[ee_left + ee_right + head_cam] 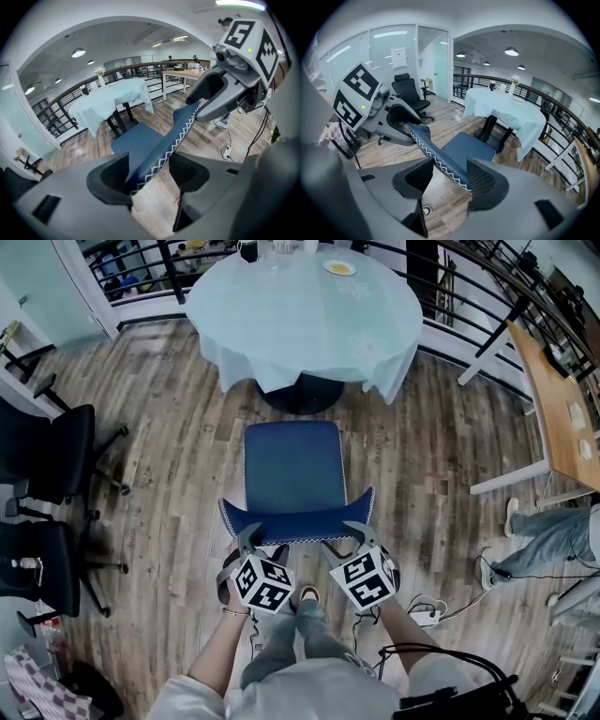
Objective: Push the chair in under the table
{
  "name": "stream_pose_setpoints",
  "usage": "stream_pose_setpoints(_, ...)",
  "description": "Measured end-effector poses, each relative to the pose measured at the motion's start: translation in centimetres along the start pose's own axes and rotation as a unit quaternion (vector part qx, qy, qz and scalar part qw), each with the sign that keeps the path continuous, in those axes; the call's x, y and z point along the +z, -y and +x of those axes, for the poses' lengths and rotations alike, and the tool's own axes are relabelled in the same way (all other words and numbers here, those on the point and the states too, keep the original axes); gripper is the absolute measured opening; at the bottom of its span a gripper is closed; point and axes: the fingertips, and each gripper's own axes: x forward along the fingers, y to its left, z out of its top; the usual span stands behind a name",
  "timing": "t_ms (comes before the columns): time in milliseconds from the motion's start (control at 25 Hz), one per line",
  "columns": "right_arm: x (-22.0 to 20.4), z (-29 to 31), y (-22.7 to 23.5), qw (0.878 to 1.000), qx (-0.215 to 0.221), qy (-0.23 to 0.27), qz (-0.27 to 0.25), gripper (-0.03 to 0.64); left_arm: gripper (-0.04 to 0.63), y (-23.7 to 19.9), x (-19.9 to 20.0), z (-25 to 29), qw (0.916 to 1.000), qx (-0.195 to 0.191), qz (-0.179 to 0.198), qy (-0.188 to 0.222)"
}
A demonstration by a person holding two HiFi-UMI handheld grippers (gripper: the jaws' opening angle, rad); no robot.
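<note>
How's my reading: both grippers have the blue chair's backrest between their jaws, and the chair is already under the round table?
Not under it. The head view shows the chair standing short of the table, a gap between them. Its backrest is indeed between the jaws of left gripper and right gripper.

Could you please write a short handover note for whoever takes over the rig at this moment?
Left gripper: jaws apart, astride the top edge of the backrest.
Right gripper: likewise, further along that edge.
The blue chair faces the round table but stands clear of it.
Done: both grippers set on the backrest.
Left: push the chair in under the table.
</note>
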Motion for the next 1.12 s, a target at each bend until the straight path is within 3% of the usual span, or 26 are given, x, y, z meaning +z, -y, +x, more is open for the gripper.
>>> stream_pose_setpoints(1120, 2.8, 2.0, 4.4, 1.000, -0.004, 0.013, -0.005, 0.225, 0.268, -3.2, 3.8, 3.0, 0.9999, 0.010, 0.001, 0.010)
